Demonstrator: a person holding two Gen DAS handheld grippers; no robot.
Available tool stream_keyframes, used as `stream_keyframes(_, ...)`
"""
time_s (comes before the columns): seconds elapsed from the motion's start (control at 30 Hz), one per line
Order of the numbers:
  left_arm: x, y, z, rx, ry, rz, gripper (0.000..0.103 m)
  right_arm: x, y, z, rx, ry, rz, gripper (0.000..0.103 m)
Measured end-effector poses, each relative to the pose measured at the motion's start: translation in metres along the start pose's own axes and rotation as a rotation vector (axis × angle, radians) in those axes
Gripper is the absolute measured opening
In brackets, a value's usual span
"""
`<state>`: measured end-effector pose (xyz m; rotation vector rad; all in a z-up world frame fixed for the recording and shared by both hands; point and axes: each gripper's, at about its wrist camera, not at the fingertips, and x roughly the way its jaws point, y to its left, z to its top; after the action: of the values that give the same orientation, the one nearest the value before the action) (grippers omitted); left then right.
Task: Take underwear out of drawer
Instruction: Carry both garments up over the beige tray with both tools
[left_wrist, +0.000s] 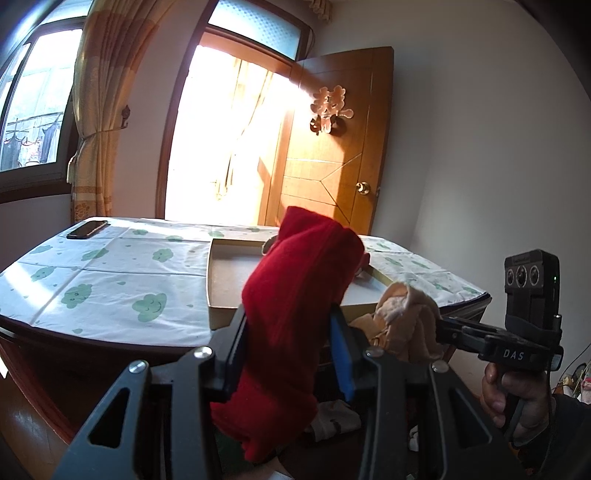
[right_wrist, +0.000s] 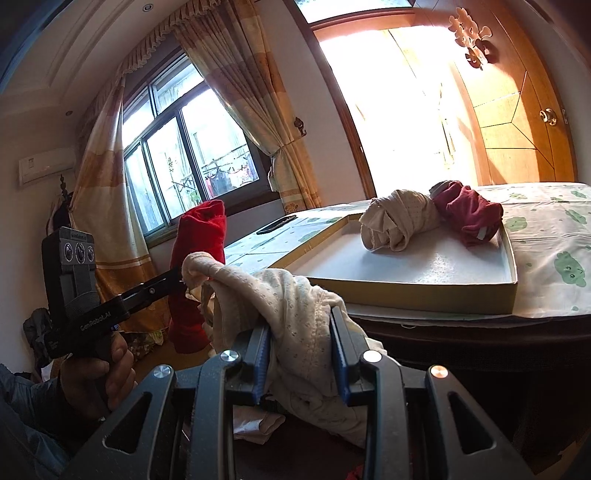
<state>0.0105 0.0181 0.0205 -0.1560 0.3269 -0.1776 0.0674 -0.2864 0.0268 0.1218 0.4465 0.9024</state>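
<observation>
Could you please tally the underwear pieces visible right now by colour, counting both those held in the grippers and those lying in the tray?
Red: 2, one held in the left gripper, one in the tray.
Beige: 2, one held in the right gripper, one in the tray.
Total: 4.

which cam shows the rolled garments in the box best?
Right wrist: beige roll and dark red roll sit unobstructed in the shallow box. In left wrist, the held red underwear hides them almost entirely.

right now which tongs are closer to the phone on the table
Left. The left tongs, holding the red underwear, are on the phone's side; the right tongs are farther.
</observation>
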Motion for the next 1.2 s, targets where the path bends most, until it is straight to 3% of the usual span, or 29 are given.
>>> stream_keyframes(0.8, 0.045, -0.003, 0.064, 0.039, 0.016, -0.011, 0.040, 0.009, -0.003, 0.069, -0.091, 0.012, -0.036, 0.032)
stream_keyframes(1.2, 0.095, 0.015, 0.094, 0.013, 0.075, 0.009, 0.040, 0.027, -0.016, 0.106, -0.071, 0.038, -0.056, 0.032)
